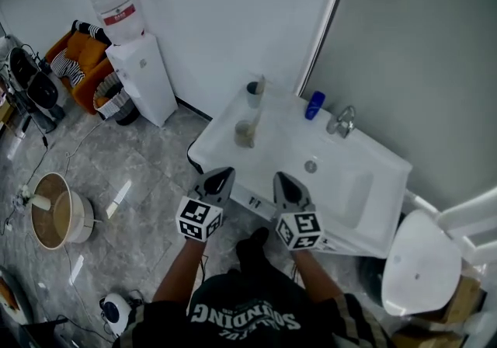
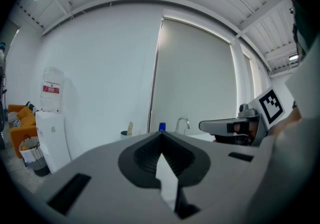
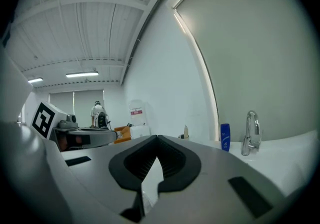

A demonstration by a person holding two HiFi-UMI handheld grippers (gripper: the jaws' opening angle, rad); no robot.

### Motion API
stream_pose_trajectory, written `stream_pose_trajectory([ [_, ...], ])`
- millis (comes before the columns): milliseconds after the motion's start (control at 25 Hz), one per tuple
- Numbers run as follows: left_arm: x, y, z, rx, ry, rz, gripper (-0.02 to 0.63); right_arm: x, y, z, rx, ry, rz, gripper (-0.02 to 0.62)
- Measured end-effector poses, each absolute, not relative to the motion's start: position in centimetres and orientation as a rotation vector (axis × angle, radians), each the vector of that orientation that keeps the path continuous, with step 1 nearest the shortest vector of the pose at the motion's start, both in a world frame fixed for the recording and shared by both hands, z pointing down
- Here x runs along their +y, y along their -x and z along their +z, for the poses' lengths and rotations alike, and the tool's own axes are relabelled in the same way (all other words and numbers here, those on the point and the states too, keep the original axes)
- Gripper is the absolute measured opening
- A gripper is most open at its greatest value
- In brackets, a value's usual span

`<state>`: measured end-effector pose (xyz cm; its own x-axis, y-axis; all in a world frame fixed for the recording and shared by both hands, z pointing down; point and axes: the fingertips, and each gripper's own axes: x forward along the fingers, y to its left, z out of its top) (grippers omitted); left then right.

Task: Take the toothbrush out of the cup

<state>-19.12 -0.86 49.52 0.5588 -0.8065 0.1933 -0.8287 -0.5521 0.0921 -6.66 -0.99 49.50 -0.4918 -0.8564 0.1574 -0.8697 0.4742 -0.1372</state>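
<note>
Head view overlooks the sink (image 1: pixel 380 154); both gripper views face it.

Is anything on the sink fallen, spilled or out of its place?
Nothing stands out. The cup with the toothbrush, the second cup and the blue bottle all stand upright on the sink; no spill shows.
</note>
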Motion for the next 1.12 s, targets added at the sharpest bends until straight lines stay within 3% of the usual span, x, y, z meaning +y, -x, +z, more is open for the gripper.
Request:
stream_pose_trajectory([
  [480,-14.1,17.6,49.8,-1.364,-2.59,0.25,0.0,-13.5,6.9,50.6,-2.646,-1.478,0.397,-0.002],
  [1120,-23.9,16.7,50.9,-1.279,-2.599,0.243,0.0,-19.1,4.8,52.9,-2.553,-1.549,0.478,-0.002],
])
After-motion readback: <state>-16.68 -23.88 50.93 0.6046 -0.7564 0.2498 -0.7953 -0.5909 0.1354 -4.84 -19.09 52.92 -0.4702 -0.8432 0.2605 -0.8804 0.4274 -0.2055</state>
